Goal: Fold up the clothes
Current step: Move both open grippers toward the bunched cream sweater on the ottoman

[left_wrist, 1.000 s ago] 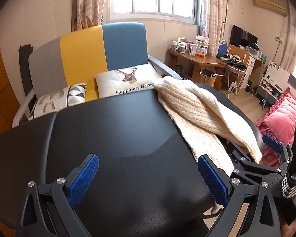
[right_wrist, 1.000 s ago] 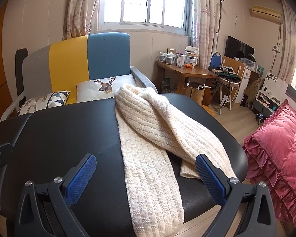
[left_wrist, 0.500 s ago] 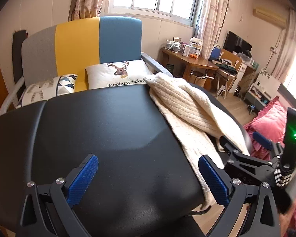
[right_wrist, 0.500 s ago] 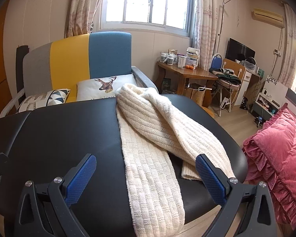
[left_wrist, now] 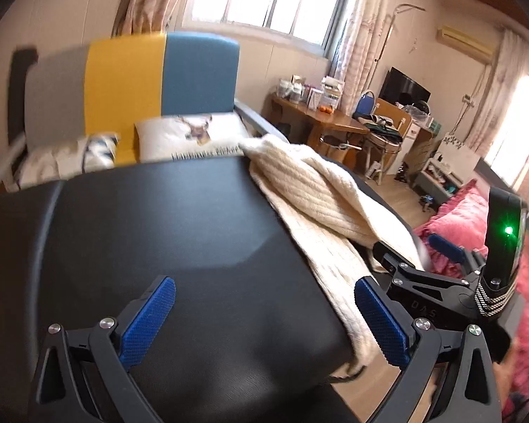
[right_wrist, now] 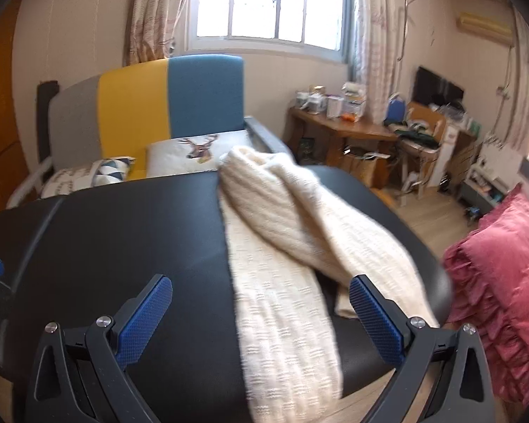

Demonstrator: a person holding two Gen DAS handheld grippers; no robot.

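Observation:
A cream knitted garment (right_wrist: 282,246) lies in a loose heap along the right half of a black table (right_wrist: 123,246), one long strip hanging over the near edge. It also shows in the left wrist view (left_wrist: 321,208). My right gripper (right_wrist: 261,317) is open and empty above the near edge, the strip between its fingers. My left gripper (left_wrist: 264,320) is open and empty over the bare black table (left_wrist: 158,229), left of the garment. The right gripper also shows in the left wrist view (left_wrist: 441,264), at the right.
Behind the table stands a grey, yellow and blue sofa (right_wrist: 165,105) with a deer cushion (right_wrist: 197,151). A pink ruffled bedding heap (right_wrist: 504,282) lies right of the table. A cluttered wooden desk (right_wrist: 342,127) and chair stand at the back right.
Both grippers have shifted slightly and the views are now blurred by motion. Both stay open and the garment lies as before.

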